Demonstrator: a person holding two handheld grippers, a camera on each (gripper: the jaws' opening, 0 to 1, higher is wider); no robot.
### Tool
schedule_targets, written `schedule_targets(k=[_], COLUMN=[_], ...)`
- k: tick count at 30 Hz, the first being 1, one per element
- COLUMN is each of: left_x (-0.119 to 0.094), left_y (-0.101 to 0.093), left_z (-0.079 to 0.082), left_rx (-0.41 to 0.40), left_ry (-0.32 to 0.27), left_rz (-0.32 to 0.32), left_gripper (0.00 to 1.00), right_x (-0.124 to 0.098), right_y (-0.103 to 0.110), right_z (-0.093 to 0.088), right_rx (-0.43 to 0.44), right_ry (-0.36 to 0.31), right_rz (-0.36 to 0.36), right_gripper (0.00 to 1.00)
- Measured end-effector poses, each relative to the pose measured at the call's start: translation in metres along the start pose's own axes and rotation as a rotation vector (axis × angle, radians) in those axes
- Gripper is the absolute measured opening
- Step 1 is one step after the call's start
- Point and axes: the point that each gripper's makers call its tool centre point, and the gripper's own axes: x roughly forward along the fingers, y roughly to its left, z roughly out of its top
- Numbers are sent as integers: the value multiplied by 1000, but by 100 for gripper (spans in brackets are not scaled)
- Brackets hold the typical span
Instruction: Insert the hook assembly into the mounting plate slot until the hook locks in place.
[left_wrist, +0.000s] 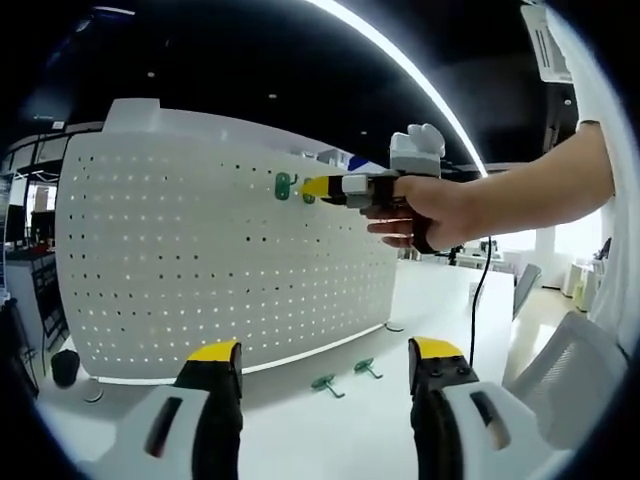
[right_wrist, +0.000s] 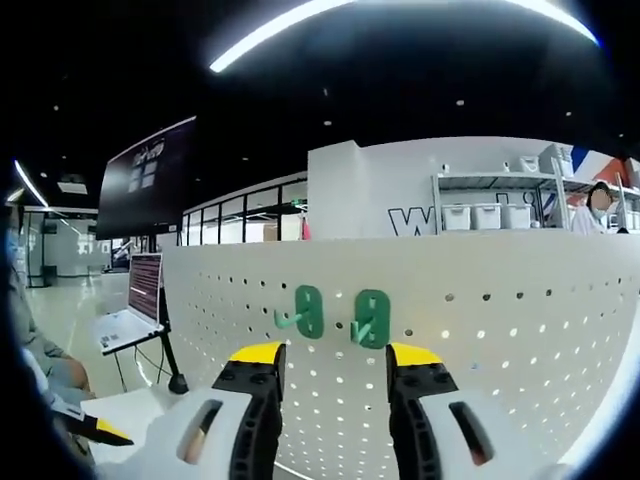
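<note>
Hooks (right_wrist: 340, 317) on white pegboard (left_wrist: 200, 260), two on table (left_wrist: 330, 420); dark ceiling; both fingers wide.

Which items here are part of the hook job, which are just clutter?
Job: pegboard; two green hooks mounted on it; two loose green hooks on the table; right gripper, at the mounted hooks.

Lying about: laptop; shelf bins.
</note>
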Motion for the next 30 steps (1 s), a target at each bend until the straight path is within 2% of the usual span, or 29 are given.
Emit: schedule_targets(k=[13,30], left_x=[0,0], left_y=[-1,-1], left_z=[1,-1], left_rx=[-6,-10], left_ry=[-4,2], left_rz=[0,-3], left_gripper=[70,70], right_x=[-23,-64], right_y=[7,23], right_z=[-10,-38], right_rx=[-38,-70], right_ry=[6,35], right_rz=[50,123], right_gripper=[44,50])
